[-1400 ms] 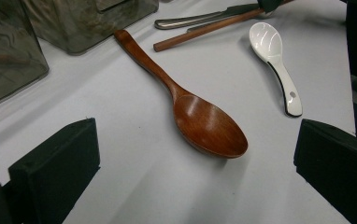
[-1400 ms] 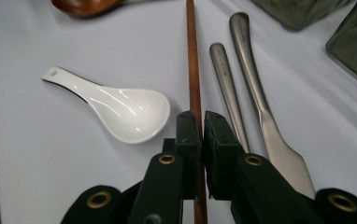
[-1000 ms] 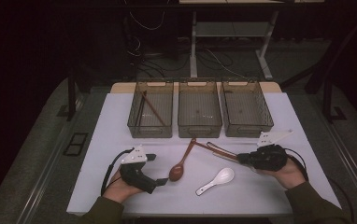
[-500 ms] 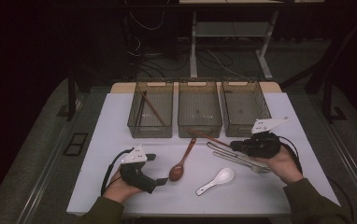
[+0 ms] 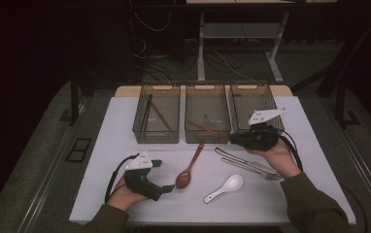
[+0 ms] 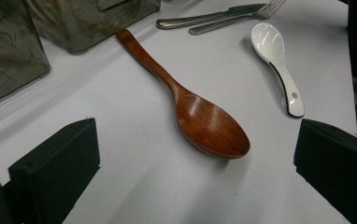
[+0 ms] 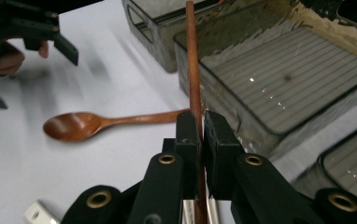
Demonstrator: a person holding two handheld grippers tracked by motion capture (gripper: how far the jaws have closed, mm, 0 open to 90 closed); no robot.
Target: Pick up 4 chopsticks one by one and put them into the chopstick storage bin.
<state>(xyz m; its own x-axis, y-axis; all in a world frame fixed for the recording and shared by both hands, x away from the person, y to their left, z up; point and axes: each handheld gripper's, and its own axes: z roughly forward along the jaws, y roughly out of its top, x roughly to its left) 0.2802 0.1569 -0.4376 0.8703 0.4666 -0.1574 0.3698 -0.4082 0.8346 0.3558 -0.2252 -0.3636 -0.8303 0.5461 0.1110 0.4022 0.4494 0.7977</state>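
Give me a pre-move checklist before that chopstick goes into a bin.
1. Grip: the right hand-held gripper is shut on the brown chopstick, pads pressing on both sides: ok.
2. Chopstick off the table: in the high view it hangs over the front edge of the middle bin: ok.
3. Matching bin: the left bin already holds brown sticks; the chopstick is not over it: not ok.
4. Left hand-held gripper: open, resting on the table facing the wooden spoon, out of the way: ok.
5. Whether the chopstick's far tip touches the bin: cannot tell.
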